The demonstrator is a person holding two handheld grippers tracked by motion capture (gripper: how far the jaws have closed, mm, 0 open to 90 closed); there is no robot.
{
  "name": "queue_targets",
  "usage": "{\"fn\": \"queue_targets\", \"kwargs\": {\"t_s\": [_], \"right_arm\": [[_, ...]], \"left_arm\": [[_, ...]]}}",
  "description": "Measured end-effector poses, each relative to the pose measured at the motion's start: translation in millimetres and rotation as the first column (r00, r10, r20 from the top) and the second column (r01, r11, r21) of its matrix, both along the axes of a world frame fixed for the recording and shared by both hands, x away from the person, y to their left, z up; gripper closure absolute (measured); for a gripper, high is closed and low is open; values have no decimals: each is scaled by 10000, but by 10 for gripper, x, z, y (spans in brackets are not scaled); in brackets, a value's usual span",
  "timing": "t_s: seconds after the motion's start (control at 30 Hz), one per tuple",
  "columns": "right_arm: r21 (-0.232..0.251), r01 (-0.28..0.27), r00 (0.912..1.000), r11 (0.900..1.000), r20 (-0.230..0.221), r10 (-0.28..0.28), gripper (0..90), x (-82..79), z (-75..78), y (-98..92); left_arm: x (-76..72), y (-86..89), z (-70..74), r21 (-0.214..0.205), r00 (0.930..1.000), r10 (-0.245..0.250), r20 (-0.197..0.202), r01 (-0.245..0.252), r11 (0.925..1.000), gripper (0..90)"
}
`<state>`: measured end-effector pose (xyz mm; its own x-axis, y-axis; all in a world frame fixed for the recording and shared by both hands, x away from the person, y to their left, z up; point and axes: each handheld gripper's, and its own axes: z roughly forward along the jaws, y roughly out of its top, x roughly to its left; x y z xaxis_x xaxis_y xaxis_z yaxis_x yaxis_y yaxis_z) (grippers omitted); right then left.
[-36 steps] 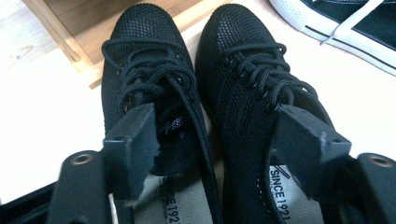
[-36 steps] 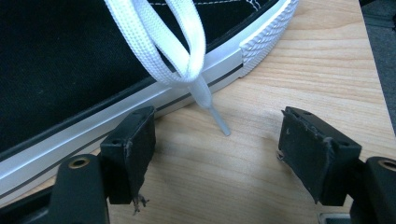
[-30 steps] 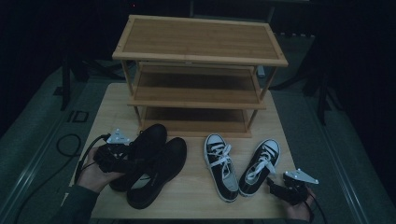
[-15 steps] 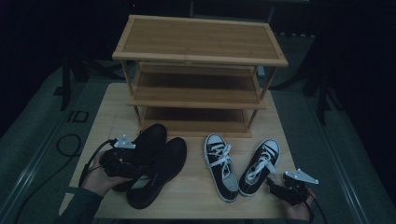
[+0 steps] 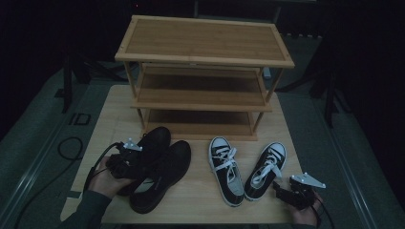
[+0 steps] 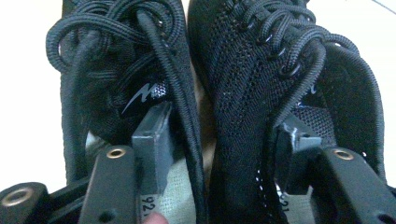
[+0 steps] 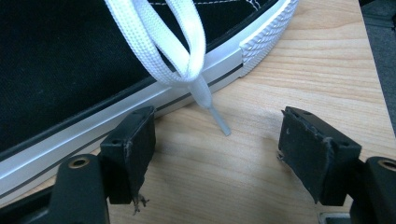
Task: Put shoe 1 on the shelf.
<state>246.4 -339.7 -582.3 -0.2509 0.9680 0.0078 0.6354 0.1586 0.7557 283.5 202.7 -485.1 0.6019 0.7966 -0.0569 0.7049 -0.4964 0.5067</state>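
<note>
On the pale wooden tabletop [image 5: 200,200], near left, the left tongs [image 6: 219,154] have just been closing – one jaw inside each black knit lace-up shoe [image 5: 153,167], inner walls between them; the right tongs [image 7: 215,154] stand spread.

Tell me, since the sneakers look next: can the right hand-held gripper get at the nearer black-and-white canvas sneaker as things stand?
Probably yes: the right hand-held gripper is open just beside the black-and-white canvas sneaker, with bare wooden table between its jaws and the sole.

Shelf rack [image 5: 203,71] stands at the back of the surface [image 5: 196,200]. In front, left, a pair of shoes [image 5: 157,171]; right of them, two sneakers [image 5: 246,167], side by side.
</note>
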Motion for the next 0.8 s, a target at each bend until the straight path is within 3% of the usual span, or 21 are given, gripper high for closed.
{"fn": "queue_targets", "kwargs": {"t_s": [0.17, 0.57, 0.63, 0.8], "right_arm": [[-2, 3, 10000, 10000, 0, -3, 269, 0, 0, 0], [0, 2, 10000, 10000, 1, -2, 269, 0, 0, 0], [-2, 1, 10000, 10000, 1, -1, 269, 0, 0, 0], [-2, 2, 10000, 10000, -4, -2, 269, 0, 0, 0]], "left_arm": [[36, -34, -41, 165, 9999, -109, -89, 111, 9998, 513], [25, -14, -20, 341, 9998, 123, 128, -127, 9993, 772], [25, 1, -22, 171, 9999, 101, 105, -103, 9998, 834], [5, -10, -26, 202, 9995, 89, 316, -96, 9998, 845]]}}
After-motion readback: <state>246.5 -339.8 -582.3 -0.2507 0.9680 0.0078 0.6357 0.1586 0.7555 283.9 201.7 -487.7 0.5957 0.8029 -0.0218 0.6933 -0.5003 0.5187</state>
